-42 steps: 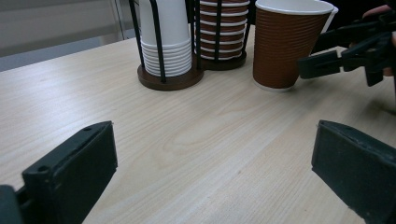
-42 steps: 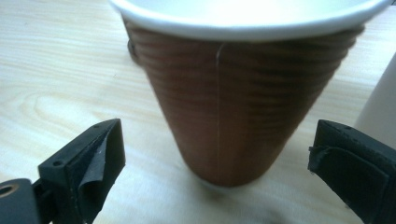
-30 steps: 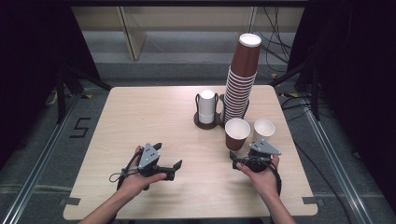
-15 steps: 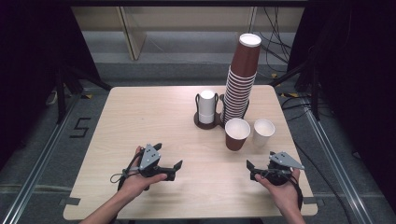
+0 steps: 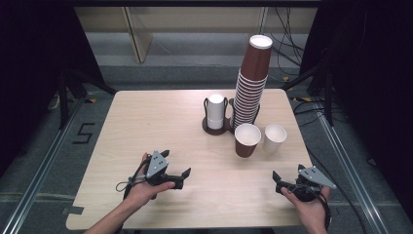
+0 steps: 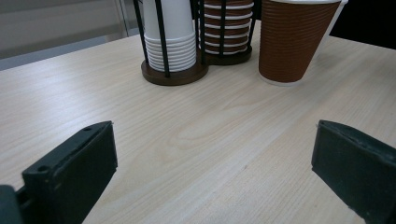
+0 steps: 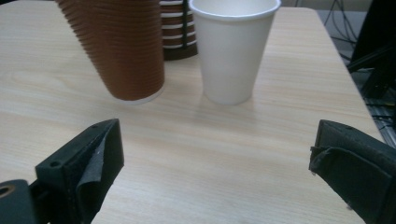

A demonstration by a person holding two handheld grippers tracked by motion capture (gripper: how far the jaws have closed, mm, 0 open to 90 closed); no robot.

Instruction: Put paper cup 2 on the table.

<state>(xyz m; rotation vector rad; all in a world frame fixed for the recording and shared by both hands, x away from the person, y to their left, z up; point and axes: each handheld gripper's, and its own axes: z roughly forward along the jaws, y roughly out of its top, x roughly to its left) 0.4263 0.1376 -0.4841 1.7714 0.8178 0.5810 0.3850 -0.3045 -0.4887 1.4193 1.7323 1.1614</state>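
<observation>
A single brown ribbed paper cup (image 5: 247, 140) and a single white paper cup (image 5: 275, 139) stand upright side by side on the wooden table (image 5: 146, 122). My right gripper (image 5: 287, 171) rests near the front right edge, open, well short of both cups. From the right gripper view the brown cup (image 7: 121, 46) and white cup (image 7: 233, 51) stand beyond the wide-apart jaws of the right gripper (image 7: 215, 163). My left gripper (image 5: 176, 163) is open at the front left, empty. The left gripper view has the left gripper (image 6: 210, 158) facing the brown cup (image 6: 294, 42).
A dark two-slot cup holder (image 5: 214, 129) behind the loose cups carries a short white cup stack (image 5: 215, 112) and a tall, leaning brown cup stack (image 5: 251, 83). Bare tabletop lies between the grippers. Cables and stand legs (image 5: 311, 83) sit off the table's right side.
My right gripper has drawn back from beside the two loose cups toward the front right edge. The cups and the left gripper stayed put.
</observation>
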